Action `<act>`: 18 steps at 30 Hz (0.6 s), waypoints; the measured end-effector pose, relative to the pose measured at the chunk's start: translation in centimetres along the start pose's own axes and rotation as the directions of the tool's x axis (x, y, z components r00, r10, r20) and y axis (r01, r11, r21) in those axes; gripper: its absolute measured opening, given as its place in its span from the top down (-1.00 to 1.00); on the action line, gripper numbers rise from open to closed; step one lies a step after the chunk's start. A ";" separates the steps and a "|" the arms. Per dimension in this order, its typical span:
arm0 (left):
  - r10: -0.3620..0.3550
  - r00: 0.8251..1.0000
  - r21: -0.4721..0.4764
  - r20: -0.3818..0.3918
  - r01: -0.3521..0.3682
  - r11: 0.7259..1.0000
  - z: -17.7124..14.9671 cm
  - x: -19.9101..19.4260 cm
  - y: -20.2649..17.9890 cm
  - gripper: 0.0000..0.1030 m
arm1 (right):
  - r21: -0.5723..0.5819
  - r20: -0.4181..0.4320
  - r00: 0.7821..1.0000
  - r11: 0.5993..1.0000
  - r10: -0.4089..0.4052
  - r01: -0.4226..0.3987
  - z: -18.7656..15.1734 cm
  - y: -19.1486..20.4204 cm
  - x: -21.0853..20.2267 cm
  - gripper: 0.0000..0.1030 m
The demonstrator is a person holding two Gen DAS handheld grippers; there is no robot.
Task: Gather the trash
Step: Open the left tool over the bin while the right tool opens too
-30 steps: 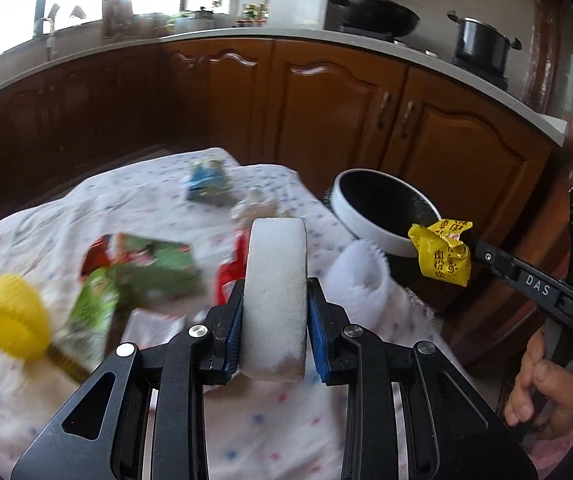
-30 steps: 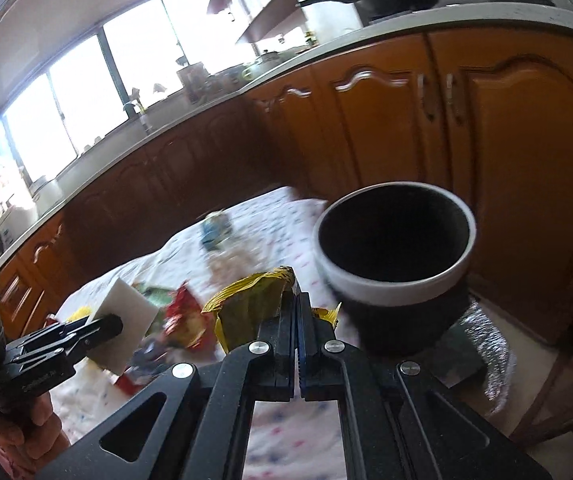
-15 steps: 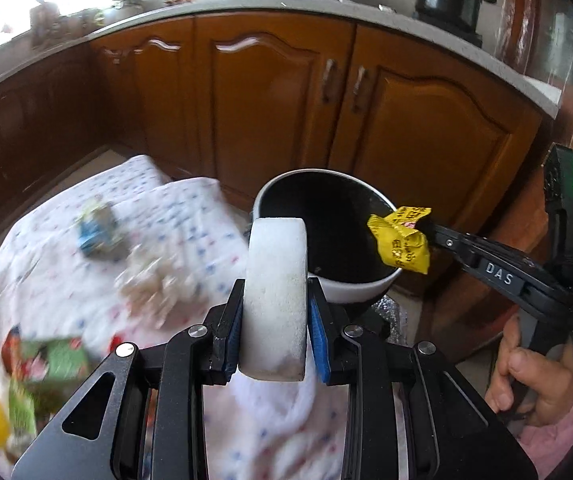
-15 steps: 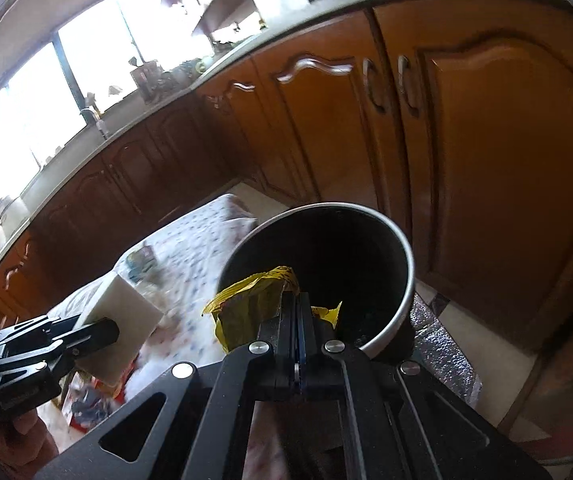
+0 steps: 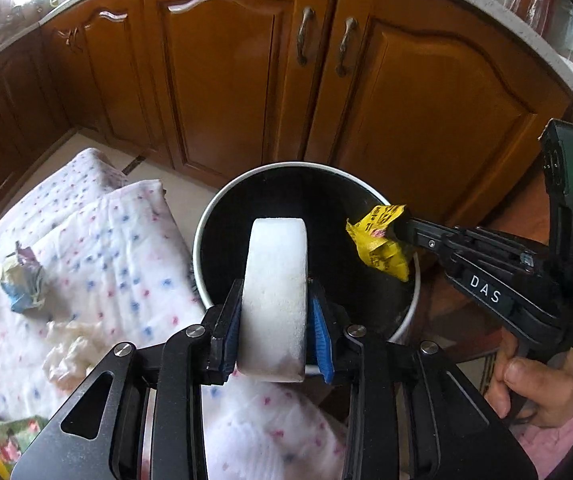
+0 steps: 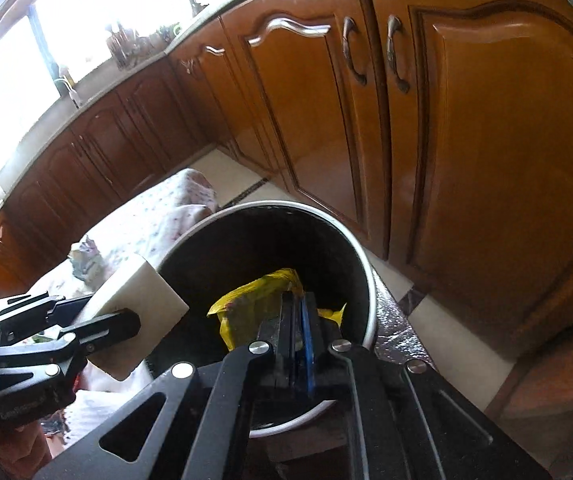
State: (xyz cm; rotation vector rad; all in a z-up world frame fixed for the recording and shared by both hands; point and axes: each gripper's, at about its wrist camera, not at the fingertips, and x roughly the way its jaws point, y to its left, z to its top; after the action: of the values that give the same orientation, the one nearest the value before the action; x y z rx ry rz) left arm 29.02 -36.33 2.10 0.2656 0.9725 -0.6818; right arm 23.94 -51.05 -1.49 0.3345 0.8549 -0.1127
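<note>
My left gripper [image 5: 276,300] is shut on a white foam block [image 5: 276,288] and holds it over the near rim of the round white bin with a black inside [image 5: 222,216]. My right gripper [image 6: 300,304] is shut on a crumpled yellow wrapper [image 6: 254,306], held over the bin's mouth [image 6: 360,256]. In the left wrist view the yellow wrapper [image 5: 380,242] hangs over the bin's right side. In the right wrist view the foam block [image 6: 134,308] sits at the bin's left rim.
A dotted white cloth [image 5: 94,240] covers the table left of the bin, with a crumpled blue-and-white paper [image 5: 22,284], a white tissue wad [image 5: 70,356] and a green packet [image 5: 10,436]. Brown cabinet doors [image 5: 246,80] stand close behind the bin.
Both grippers have swung right from over the table to over the bin, still holding the foam block and the yellow wrapper. The bin now lies directly under them.
</note>
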 end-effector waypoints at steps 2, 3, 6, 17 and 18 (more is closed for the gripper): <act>-0.005 1.000 0.006 -0.021 0.005 1.000 0.3 0.7 -0.2 0.20 | 0.010 -0.002 1.000 1.000 0.000 0.000 -0.1 -0.5 -0.1 0.71; -0.005 1.000 0.004 -0.028 0.005 1.000 0.3 0.8 -0.2 -0.08 | 0.014 -0.001 1.000 1.000 0.005 -0.005 0.0 -0.6 -0.1 0.49; -0.002 1.000 0.008 -0.018 0.003 1.000 0.5 0.8 -0.5 -0.19 | 0.027 0.019 1.000 0.999 0.016 -0.017 -0.5 -0.9 -0.9 0.41; 0.015 0.995 -0.123 0.094 -0.003 0.992 -3.2 -4.6 2.9 -0.20 | 0.086 0.127 0.983 0.986 0.135 -0.146 -3.6 0.4 -4.6 -0.46; 0.020 0.994 -0.135 0.104 -0.005 0.991 -3.7 -5.1 3.3 -0.20 | 0.084 0.133 0.981 0.985 0.141 -0.153 -4.0 0.8 -4.8 -0.49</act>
State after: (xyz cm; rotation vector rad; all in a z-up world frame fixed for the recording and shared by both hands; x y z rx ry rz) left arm 26.74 -29.90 4.03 0.1153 0.9108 -0.6097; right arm 18.11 -49.17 -0.07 0.4727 0.6979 -0.0359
